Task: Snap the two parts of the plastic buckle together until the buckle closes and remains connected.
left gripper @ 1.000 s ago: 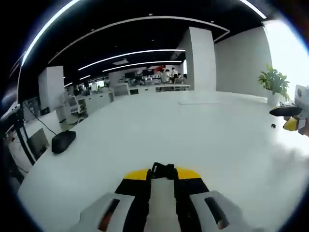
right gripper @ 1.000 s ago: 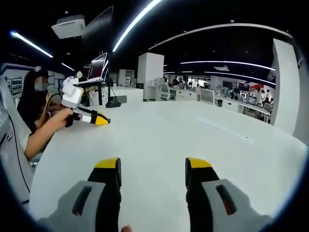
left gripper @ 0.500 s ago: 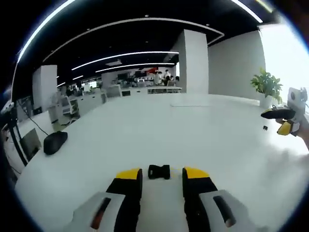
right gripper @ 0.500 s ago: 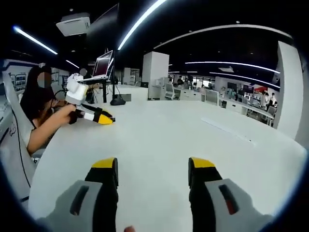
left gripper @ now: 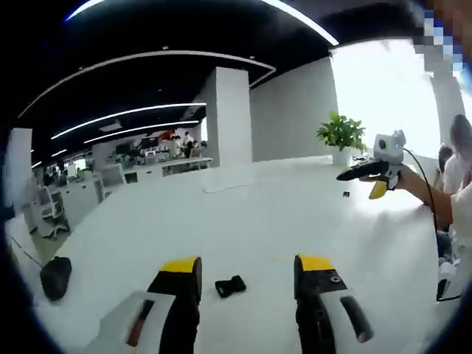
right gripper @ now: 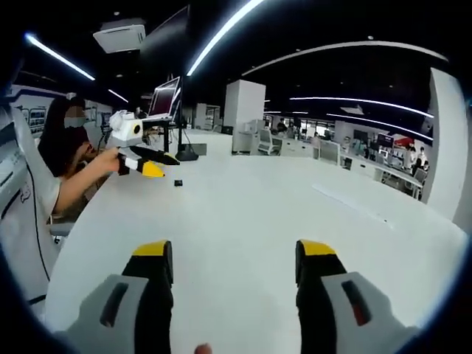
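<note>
A small black plastic buckle (left gripper: 231,286) lies flat on the white table (left gripper: 243,214), just beyond and between my left gripper's (left gripper: 247,265) yellow-tipped jaws, which stand wide open and do not touch it. In the right gripper view the same buckle (right gripper: 178,182) is a tiny dark speck beside the left gripper (right gripper: 150,164), held by a person's hand at the far left. My right gripper (right gripper: 234,251) is open over bare table with nothing between its jaws. It also appears in the left gripper view as the right gripper (left gripper: 367,182), raised at the right.
A small dark object (left gripper: 346,194) sits on the table near the raised right gripper. A black mouse-like object (left gripper: 55,273) rests at the table's left edge. A potted plant (left gripper: 341,136) stands at the far end. A monitor on a stand (right gripper: 166,110) is behind the person.
My left gripper opened and let go of the buckle, which now lies on the table. The left view has backed off and swung; the right gripper stayed open.
</note>
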Demonstrator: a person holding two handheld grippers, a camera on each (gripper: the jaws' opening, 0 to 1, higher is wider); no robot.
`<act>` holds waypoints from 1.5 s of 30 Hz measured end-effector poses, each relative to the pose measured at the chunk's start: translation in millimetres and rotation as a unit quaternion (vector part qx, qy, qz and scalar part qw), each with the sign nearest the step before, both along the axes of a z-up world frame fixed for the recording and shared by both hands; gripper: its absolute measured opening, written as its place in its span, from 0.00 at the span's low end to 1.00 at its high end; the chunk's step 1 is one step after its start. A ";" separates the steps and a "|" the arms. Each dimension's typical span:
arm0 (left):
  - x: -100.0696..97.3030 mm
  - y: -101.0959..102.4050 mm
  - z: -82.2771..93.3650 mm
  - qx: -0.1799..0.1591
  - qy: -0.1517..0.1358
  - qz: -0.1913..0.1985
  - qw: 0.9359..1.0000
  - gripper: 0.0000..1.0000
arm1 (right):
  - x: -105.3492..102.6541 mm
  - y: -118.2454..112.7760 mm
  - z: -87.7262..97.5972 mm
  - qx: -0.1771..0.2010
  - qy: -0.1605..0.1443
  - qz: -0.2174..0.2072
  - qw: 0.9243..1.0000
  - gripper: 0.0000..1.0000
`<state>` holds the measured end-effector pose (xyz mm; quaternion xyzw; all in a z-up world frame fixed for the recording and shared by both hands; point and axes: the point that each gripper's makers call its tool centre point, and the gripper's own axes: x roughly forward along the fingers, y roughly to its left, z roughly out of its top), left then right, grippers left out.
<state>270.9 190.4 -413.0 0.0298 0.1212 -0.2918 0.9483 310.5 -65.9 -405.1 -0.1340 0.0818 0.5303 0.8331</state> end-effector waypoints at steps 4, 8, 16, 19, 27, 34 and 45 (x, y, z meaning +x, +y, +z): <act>-7.0 -5.5 16.4 -0.037 -0.018 -0.058 0.997 0.61 | -0.1 1.2 2.2 -0.007 -0.008 0.000 1.000 0.80; -6.6 -7.0 22.9 -0.042 -0.027 -0.094 0.994 0.72 | -2.0 1.4 -0.9 -0.019 -0.004 0.004 1.000 0.92; 4.6 -13.5 3.3 0.036 -0.011 -0.161 0.986 0.94 | -11.7 -10.7 -9.6 -0.039 -0.006 0.025 0.999 1.00; 9.3 -13.4 1.5 0.038 -0.008 -0.176 0.984 0.97 | -9.1 -20.4 -8.6 -0.036 -0.009 0.025 0.999 1.00; 25.0 -3.0 -18.7 0.042 0.017 -0.204 0.978 0.98 | 1.8 -53.1 -11.6 -0.013 0.017 0.035 0.999 1.00; 21.3 4.7 -29.5 0.033 0.038 -0.232 0.971 0.87 | 22.0 -80.4 -19.2 0.006 0.039 0.010 0.999 1.00; 18.7 6.7 -32.6 0.009 0.061 -0.258 0.964 0.68 | 31.3 -92.5 -26.9 -0.003 0.045 0.049 0.998 0.90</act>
